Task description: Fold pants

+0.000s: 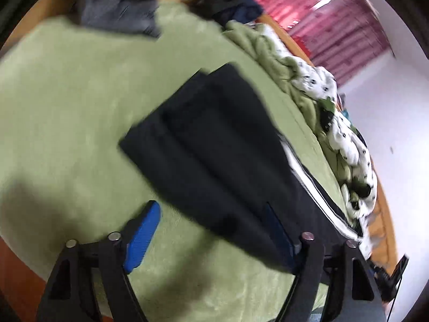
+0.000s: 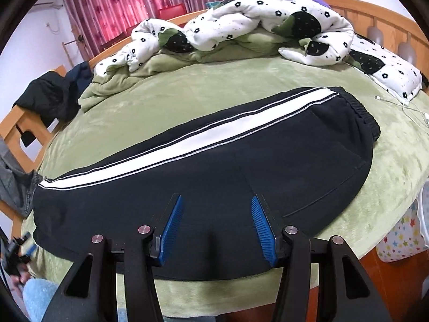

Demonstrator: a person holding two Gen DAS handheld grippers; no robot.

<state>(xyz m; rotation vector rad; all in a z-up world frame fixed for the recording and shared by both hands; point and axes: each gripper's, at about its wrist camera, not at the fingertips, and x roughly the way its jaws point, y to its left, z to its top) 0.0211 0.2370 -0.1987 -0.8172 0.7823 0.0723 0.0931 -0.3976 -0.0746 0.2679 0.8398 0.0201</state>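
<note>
The black pants (image 2: 214,166) lie flat on the green bed (image 2: 187,86), their long axis running left to right across the front of the right gripper (image 2: 217,225), waistband toward its right. This gripper hovers just above the near edge, jaws wide and empty. The left gripper (image 1: 211,230) is at the leg end, jaws also wide; one leg hem lies between them, not pinched. The left view is blurred but shows the two leg ends stacked; only the right view shows the waistband and the white stripe (image 2: 161,147).
</note>
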